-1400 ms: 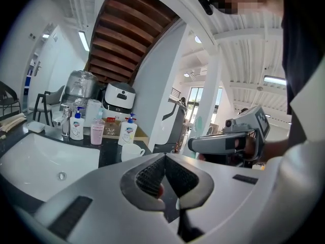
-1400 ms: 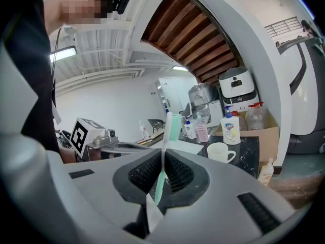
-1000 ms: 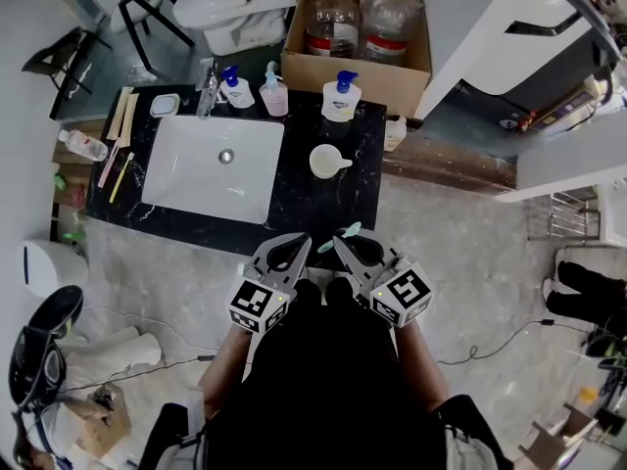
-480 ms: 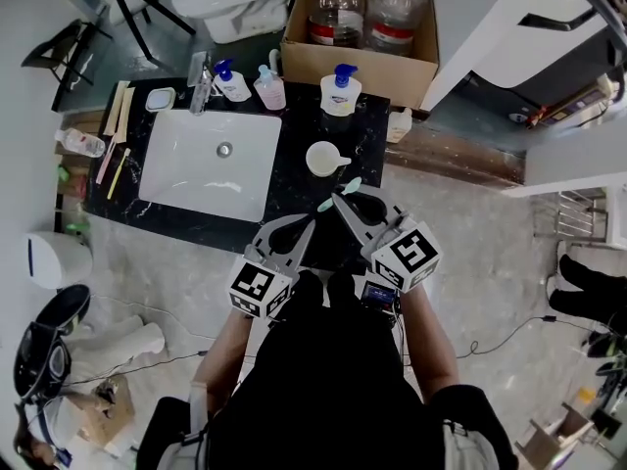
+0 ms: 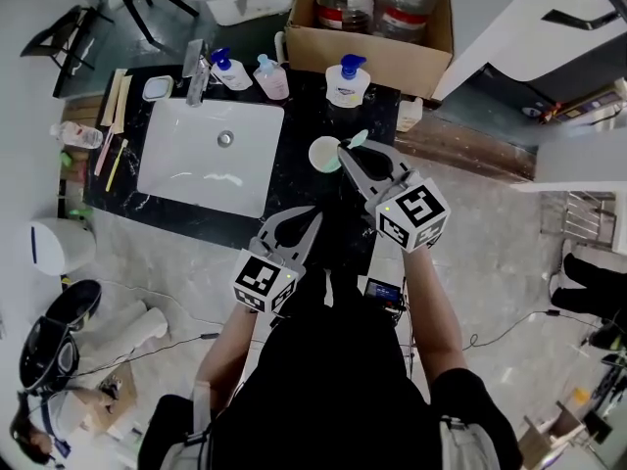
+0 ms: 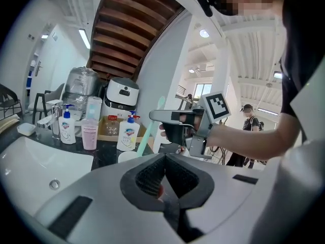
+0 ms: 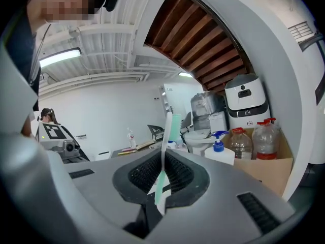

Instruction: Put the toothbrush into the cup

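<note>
Toothbrush (image 7: 163, 156): mint-green and white, upright, clenched between the jaws of your right tool (image 5: 345, 151), head end just beside the white cup (image 5: 321, 155) on the black counter (image 5: 294, 189). Your left tool (image 5: 313, 215): jaws together, nothing between them.

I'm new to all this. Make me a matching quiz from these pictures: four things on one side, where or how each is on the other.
1 toothbrush
2 cup
3 pink bottle
4 left claw

A shut, empty
B back edge of the counter
C on the counter, right of the sink
D gripped in the right claw

Pairs: 1-D, 2-C, 3-B, 4-A
</note>
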The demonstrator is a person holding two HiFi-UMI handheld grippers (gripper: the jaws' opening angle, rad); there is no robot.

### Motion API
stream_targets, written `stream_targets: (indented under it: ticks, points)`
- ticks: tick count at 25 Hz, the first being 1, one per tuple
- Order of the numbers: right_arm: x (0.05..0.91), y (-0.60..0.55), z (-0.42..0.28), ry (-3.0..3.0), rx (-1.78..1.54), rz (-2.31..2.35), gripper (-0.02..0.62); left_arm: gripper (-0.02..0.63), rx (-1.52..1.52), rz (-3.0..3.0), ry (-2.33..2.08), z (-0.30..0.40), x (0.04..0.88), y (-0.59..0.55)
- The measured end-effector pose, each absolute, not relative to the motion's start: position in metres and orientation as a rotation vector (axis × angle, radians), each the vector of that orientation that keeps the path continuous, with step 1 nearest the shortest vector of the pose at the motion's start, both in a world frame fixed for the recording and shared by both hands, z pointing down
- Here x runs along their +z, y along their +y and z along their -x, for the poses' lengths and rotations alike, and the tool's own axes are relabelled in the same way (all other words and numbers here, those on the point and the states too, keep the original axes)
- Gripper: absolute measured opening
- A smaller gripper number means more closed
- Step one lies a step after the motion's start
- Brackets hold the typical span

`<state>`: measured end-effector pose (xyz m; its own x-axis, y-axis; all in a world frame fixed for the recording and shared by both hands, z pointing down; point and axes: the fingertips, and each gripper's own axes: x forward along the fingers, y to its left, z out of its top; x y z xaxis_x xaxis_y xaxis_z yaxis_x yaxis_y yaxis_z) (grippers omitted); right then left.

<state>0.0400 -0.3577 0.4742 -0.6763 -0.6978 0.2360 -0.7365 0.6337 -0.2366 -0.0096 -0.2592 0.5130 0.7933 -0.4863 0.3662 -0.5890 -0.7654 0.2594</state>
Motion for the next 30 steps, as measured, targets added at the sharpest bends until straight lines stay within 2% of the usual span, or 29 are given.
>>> stream_targets:
  ticks: [14,27,30]
  points:
    - [0.568,-0.388,-0.03,-2.607,0.695,-1.165,0.031,0.009,0.405,-2.548,-0.836,0.015,0.532,-0.26]
    - [0.598,-0.409,-0.052,-2.527,0.986,-1.324,0.032,0.009,0.398,-2.526,-0.838,0.023,0.538,-0.255]
    - [0.596,-0.41,-0.053,-2.517,0.99,-1.354,0.103,0.009,0.401,-2.522,-0.846,0.026,0.539,-0.254]
